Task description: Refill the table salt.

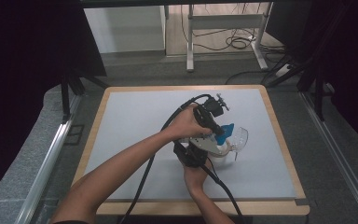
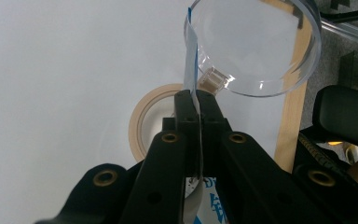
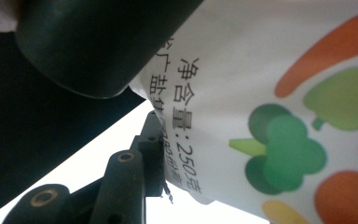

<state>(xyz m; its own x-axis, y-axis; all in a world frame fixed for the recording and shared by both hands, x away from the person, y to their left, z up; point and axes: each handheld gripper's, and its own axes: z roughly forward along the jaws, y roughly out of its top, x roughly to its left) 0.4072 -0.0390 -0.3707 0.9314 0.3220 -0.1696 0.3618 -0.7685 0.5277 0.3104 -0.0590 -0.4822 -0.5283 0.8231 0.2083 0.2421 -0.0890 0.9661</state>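
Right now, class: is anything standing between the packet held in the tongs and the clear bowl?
Nothing visible does. The left tongs pinch the packet by its edge, and that edge reaches the rim of the clear bowl. The tape roll lies on the table below, off that path.

Grey-topped table point(image 1: 135, 121) w/ wood edge; on it tape roll point(image 2: 142, 122) & clear cup point(image 1: 239, 138).

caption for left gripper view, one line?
Left hand-held gripper pinching a pouch edge above a tape roll, beside a clear bowl.
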